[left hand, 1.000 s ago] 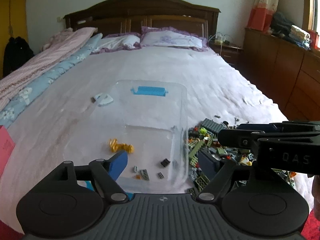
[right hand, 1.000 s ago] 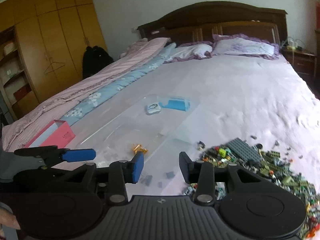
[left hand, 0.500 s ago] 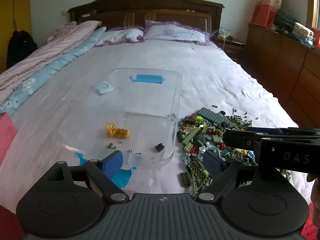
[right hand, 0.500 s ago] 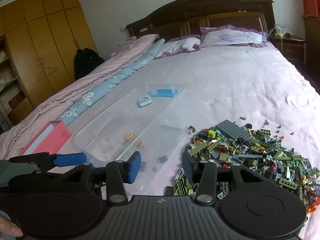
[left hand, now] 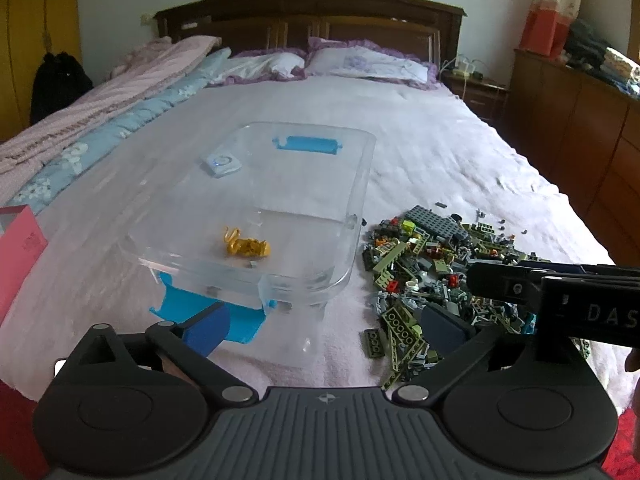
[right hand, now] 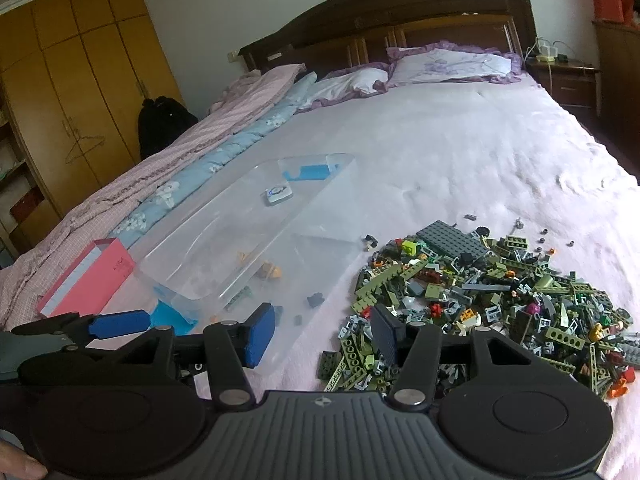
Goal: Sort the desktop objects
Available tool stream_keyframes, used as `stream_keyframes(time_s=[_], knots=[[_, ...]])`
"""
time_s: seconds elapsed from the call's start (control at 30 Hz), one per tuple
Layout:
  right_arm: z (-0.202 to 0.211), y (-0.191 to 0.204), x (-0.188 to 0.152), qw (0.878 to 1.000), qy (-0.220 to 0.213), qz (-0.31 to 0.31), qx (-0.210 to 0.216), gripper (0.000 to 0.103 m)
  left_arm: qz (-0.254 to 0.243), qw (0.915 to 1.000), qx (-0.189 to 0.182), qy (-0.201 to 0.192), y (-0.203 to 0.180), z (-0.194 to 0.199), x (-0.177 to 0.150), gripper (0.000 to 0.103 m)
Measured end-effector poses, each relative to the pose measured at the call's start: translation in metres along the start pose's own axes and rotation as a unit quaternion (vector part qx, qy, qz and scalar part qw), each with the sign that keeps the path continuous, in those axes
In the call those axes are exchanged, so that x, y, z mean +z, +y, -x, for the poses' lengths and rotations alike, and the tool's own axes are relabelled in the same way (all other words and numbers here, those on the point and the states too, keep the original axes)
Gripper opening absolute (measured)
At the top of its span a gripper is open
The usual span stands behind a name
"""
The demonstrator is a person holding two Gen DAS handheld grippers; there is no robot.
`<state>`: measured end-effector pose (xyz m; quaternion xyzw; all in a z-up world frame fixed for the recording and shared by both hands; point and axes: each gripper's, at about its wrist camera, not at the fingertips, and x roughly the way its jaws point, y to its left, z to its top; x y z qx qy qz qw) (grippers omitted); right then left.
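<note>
Clear plastic bin (left hand: pixel 352 200) ahead of left gripper (left hand: pixel 324 326), jaws opening, empty. Brick pile (right hand: pixel 480 288) just beyond right gripper (right hand: pixel 324 332), jaws opening, nothing between.

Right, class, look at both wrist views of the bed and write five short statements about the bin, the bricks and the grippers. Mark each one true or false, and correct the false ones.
1. The clear plastic bin sits left of the pile of building bricks. True.
2. The bin is filled to the rim with bricks. False: it holds only a few pieces, including a yellow piece.
3. The left gripper holds a brick. False: its jaws are opening with nothing between them.
4. A pink box lies on the bed left of the bin. True.
5. The right gripper is clamped on the bin wall. False: its jaws are opening and grip nothing.
</note>
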<state>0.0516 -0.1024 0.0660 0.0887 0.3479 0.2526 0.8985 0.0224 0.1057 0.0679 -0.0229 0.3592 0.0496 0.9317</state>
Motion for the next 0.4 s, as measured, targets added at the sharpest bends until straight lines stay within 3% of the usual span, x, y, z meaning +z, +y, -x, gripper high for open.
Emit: stream_keyframes(time_s=[0.4], knots=[[0.011,-0.015,-0.011,0.999,-0.004,-0.032,-0.008,0.057,0.003,0.9998,0.015,-0.011,-0.002,0.007,-0.002,0.103]])
